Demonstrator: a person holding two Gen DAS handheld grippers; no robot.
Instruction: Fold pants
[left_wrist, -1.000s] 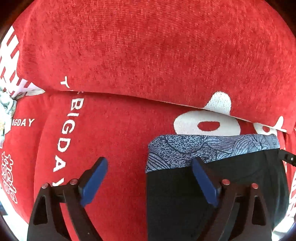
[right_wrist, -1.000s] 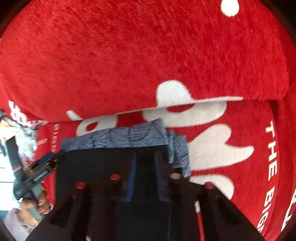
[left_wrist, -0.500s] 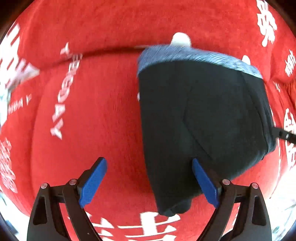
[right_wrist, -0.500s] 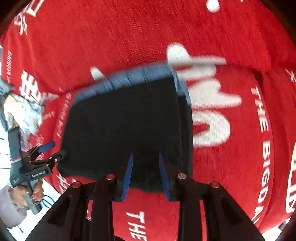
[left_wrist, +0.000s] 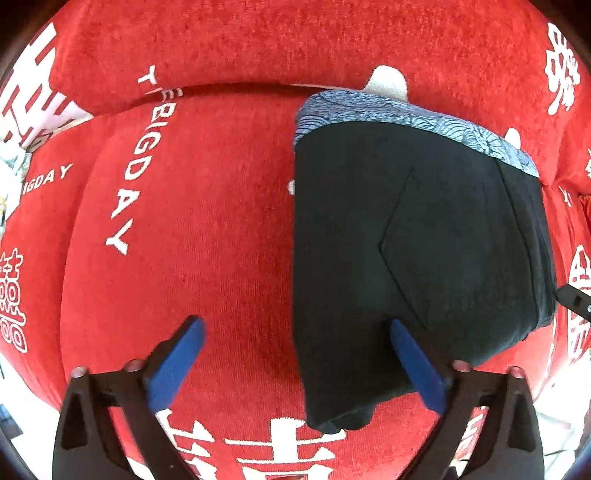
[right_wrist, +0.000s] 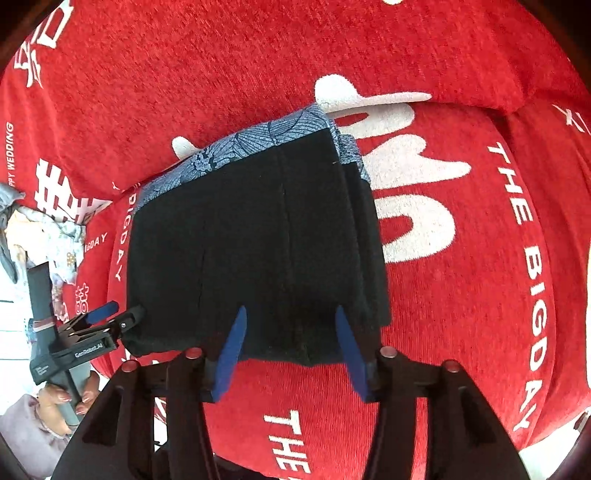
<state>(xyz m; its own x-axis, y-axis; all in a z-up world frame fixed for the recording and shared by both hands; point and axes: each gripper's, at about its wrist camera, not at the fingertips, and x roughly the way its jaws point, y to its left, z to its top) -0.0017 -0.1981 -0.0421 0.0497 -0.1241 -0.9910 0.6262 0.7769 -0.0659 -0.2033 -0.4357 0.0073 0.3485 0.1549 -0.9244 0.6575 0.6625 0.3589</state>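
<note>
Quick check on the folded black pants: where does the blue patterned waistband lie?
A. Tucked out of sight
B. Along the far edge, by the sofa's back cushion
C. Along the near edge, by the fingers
B: the blue patterned waistband runs along the far edge of the folded black pants, against the red back cushion.

Red lettered sofa cover, possibly pale floor

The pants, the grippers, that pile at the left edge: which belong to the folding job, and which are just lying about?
Job:
black pants, folded
left gripper, opening, empty
right gripper, opening, empty

Lying about:
red cover underneath
crumpled pale cloth
</note>
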